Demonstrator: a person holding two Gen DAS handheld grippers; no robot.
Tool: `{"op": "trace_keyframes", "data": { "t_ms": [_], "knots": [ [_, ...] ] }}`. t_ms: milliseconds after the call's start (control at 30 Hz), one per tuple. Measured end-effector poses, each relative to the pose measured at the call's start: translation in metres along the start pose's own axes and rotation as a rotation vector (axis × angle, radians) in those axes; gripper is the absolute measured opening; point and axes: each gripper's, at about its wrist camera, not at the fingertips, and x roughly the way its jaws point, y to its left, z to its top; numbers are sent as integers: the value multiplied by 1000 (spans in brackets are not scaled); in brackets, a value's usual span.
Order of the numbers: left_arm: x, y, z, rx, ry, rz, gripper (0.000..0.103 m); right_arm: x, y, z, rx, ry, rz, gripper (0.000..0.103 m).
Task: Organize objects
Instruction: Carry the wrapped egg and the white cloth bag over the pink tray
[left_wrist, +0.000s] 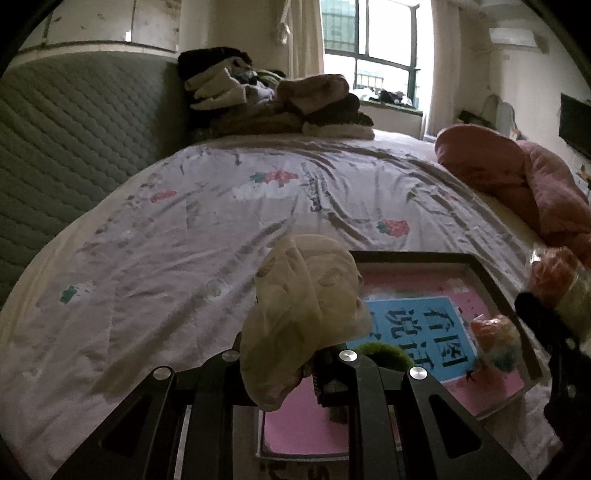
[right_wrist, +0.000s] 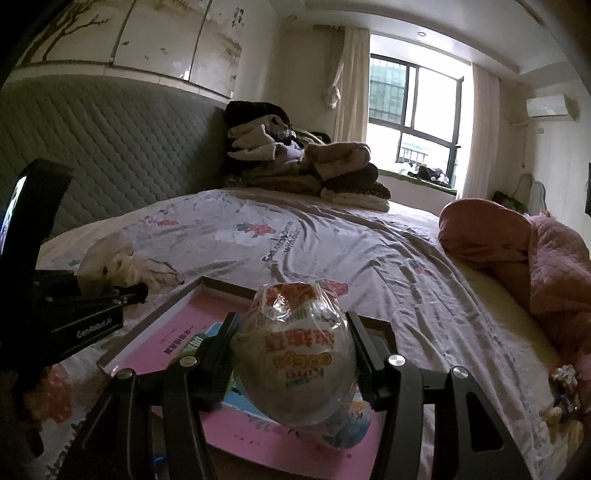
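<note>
Right wrist view shows the right gripper (right_wrist: 295, 354) clamped on a plastic-wrapped egg-shaped toy (right_wrist: 293, 363), its long axis running out along the fingers, held above the near part of a shallow framed tray (right_wrist: 155, 314) with a pink lining on the bed (right_wrist: 332, 240). Over to the left, the left gripper (left_wrist: 295, 365) pinches a crumpled cream cloth (left_wrist: 303, 314) just past the tray's left edge (the cloth hangs free, not in the tray). I'd guess both go down into the tray; the egg already sits directly over it, so the right hand is nearer.
</note>
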Motion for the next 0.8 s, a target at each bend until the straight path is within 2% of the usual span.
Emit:
{"op": "trace_keyframes", "data": {
  "t_ms": [533, 800],
  "knots": [
    [50, -9, 1, 8, 101, -18, 19, 37, -1, -12, -6, 92, 11, 56],
    [70, -20, -3, 37, 152, -25, 21, 57, 7, -29, -14, 189, 58, 56]
  ]
}}
